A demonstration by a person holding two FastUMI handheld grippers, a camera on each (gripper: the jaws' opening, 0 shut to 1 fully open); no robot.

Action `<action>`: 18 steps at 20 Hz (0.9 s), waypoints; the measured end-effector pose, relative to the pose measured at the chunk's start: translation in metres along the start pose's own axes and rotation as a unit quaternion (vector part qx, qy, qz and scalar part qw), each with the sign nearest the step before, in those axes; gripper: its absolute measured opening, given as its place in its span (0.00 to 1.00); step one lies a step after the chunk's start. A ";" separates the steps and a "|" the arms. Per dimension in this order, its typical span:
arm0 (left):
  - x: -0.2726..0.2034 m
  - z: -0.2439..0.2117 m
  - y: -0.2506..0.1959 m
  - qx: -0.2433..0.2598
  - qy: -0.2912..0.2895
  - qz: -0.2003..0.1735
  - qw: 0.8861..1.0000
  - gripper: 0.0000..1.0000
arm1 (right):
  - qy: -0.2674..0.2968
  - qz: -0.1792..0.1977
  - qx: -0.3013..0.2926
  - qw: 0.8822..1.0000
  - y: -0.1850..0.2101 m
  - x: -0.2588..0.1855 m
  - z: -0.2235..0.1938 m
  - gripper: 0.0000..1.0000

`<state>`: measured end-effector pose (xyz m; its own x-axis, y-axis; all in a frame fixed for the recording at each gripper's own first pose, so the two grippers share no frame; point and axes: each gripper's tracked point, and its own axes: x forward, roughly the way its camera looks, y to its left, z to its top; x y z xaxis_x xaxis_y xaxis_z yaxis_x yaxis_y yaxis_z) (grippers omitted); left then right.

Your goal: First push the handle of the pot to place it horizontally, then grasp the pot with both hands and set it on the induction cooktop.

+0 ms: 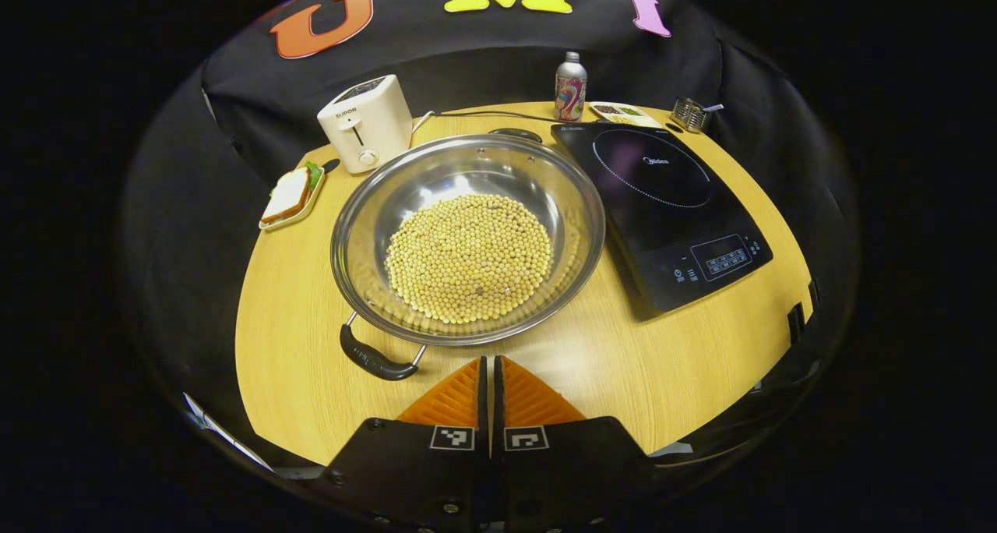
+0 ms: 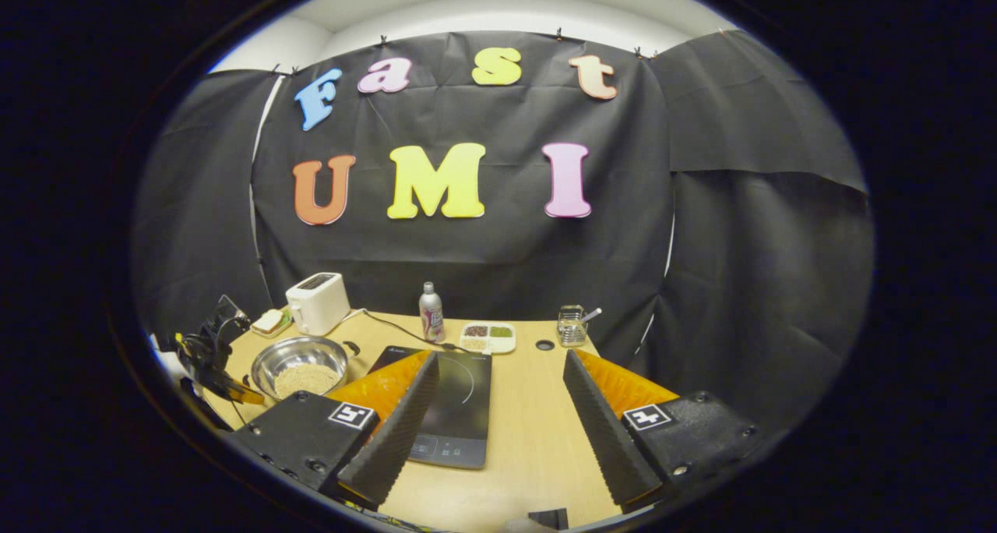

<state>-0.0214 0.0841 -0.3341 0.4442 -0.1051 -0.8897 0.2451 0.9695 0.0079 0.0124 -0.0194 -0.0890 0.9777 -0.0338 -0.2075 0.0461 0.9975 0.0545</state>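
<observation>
Resting on the round pale-wood table (image 1: 662,361): one wide, shallow stainless-steel pot (image 1: 467,237), its bottom covered with small yellow beans (image 1: 469,256), standing just left of the flat black induction cooktop (image 1: 662,206) and not yet on it. Near black loop handle (image 1: 378,355) sits at the pot's lower-left rim, skewed off the front; far handle (image 1: 514,134) shows at the back rim. Left gripper (image 1: 491,397): orange ribbed fingers pressed together, holding nothing, tips close to the pot's near rim and just right of the near handle, probably closed so that the pair works as one blunt pusher for turning the handle level. Right gripper (image 2: 498,408): fingers spread wide, empty, held back and above the table with the cooktop between them, likely waiting for the two-handed lift. Other stock, well clear of the pot's short path: white toaster (image 1: 366,124); sandwich on a small tray (image 1: 290,198); printed metal bottle (image 1: 570,87); compartmented white dish (image 2: 487,337); small glass cup (image 2: 572,326) with a utensil in it.
</observation>
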 end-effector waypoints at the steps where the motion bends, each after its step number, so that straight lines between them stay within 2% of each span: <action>1: 0.004 -0.002 0.003 0.000 0.008 0.000 1.000 0.00 | 0.004 0.000 -0.001 1.000 -0.001 0.002 -0.003 1.00; 3: 0.010 -0.004 0.016 -0.004 0.019 0.010 1.000 0.00 | 0.010 0.003 0.001 1.000 0.001 0.006 -0.005 1.00; 4: 0.012 -0.004 0.024 -0.005 0.022 0.016 1.000 0.09 | 0.011 0.004 0.002 1.000 0.003 0.008 -0.005 1.00; 5: 0.014 -0.007 0.031 -0.007 0.027 0.022 0.999 0.00 | 0.012 0.005 0.001 1.000 0.003 0.010 -0.006 1.00; 8: 0.017 -0.014 0.039 -0.012 0.040 0.019 0.999 0.00 | 0.018 0.009 -0.004 1.000 0.009 0.016 -0.008 1.00; 9: 0.015 -0.016 0.042 -0.012 0.043 0.024 0.999 0.09 | 0.020 0.011 -0.004 1.000 0.011 0.018 -0.008 1.00; 10: 0.013 -0.015 0.045 -0.013 0.043 0.030 0.999 0.10 | 0.021 0.012 -0.003 1.000 0.012 0.019 -0.008 1.00; 11: 0.013 -0.015 0.049 -0.013 0.043 0.033 0.998 0.00 | 0.022 0.014 -0.003 1.000 0.014 0.021 -0.008 1.00; 12: 0.015 -0.015 0.053 -0.016 0.043 0.036 0.998 0.09 | 0.023 0.015 -0.004 1.000 0.015 0.022 -0.007 1.00; 13: 0.018 -0.013 0.058 -0.018 0.044 0.036 0.998 0.00 | 0.024 0.015 -0.006 1.000 0.015 0.024 -0.008 1.00; 14: 0.021 -0.012 0.063 -0.019 0.044 0.037 0.998 0.00 | 0.026 0.016 -0.008 1.000 0.016 0.026 -0.007 1.00; 15: 0.022 -0.010 0.068 -0.019 0.045 0.040 0.998 0.09 | 0.027 0.017 -0.008 0.999 0.016 0.027 -0.008 1.00; 18: 0.022 -0.009 0.079 -0.029 0.040 0.049 0.998 0.09 | 0.027 0.015 -0.001 1.000 0.014 0.030 -0.005 1.00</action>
<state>0.0005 0.1605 -0.3572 0.3924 0.0071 -0.9198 0.1521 0.9857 0.0725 0.0415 -0.0059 -0.0990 0.9661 0.0005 -0.2581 0.0155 0.9981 0.0599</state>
